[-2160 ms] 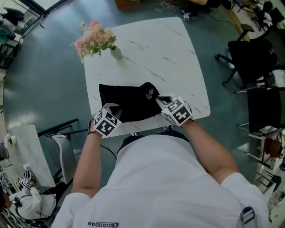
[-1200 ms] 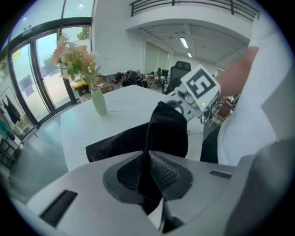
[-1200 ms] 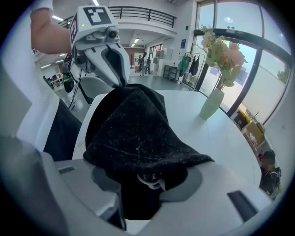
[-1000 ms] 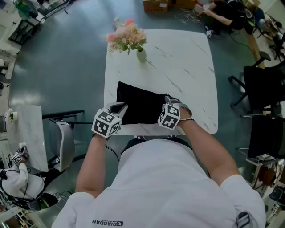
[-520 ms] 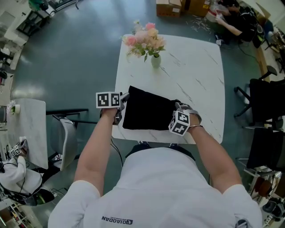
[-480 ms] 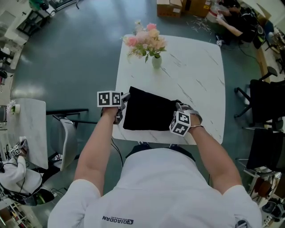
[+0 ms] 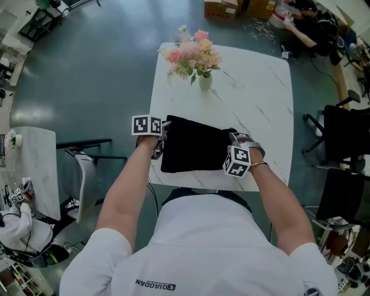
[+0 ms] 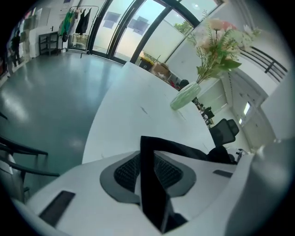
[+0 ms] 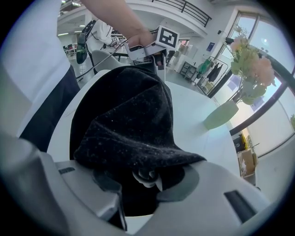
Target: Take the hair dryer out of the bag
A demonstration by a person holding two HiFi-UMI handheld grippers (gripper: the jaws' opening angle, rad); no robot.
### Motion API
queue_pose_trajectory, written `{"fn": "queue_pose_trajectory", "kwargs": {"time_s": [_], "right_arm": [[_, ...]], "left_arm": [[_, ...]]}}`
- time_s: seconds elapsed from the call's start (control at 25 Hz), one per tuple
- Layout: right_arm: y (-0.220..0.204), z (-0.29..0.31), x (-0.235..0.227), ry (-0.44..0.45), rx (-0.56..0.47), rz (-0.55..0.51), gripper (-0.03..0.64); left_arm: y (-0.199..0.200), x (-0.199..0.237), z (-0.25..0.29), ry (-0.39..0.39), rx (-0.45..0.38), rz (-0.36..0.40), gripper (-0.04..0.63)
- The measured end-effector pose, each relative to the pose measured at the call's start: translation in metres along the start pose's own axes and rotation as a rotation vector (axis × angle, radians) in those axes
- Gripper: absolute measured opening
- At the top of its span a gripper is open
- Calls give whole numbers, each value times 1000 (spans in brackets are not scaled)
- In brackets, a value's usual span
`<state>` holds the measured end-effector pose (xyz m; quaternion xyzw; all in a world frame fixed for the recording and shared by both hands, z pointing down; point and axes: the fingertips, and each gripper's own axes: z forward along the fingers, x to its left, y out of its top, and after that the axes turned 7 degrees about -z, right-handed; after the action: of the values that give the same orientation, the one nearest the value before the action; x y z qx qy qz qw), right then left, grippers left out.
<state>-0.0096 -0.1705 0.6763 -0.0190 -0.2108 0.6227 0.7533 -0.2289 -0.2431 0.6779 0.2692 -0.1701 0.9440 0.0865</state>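
White cloth comes first: the person's white short-sleeved shirt (image 7: pixel 214 243) fills the near edge of the head view, with both bare forearms reaching forward from it.

The left gripper (image 7: pixel 160 140), with its marker cube (image 7: pixel 146 125) turned up, sits at the left edge of a flat black cloth bag (image 7: pixel 193 151). Its jaws have just been closing. In the left gripper view a folded edge of the bag stands upright between the two ribbed grey pads (image 8: pixel 126 171), which lie against it on both sides.

The right gripper (image 7: pixel 236 140) is at the bag's right end, where the cloth rises in a hump. Its jaws have been closing a little and stand fairly wide, filled with bunched black cloth that drapes over both pads. A small white piece (image 9: pixel 148 176) shows under the cloth between them; what it is cannot be told.

The hair dryer itself shows in no view.

The bag lies on the near part of a white marble-patterned table (image 7: pixel 254 87). At the far side stands a pale green vase (image 7: pixel 204 82) of pink and white flowers (image 7: pixel 193 53).

Beyond lie the grey-green floor (image 7: pixel 87 69) and cardboard boxes (image 7: pixel 222 8), with a black office chair (image 7: pixel 344 136) at the right.
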Motion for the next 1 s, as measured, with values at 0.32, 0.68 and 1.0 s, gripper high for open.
{"fn": "queue_pose_trajectory", "kwargs": {"time_s": [0.32,0.68,1.0], "right_arm": [[0,-4,-7,-14,-9,52,174],[-30,-21,-8,-43,-8,191,172],[-78,-39,14,-62,33,318,172]], "left_arm": [[1,8,-2,154,2,205,31],[14,28,-27,182,-61,131,30],[17,36,-36,209,-92,140,31]]}}
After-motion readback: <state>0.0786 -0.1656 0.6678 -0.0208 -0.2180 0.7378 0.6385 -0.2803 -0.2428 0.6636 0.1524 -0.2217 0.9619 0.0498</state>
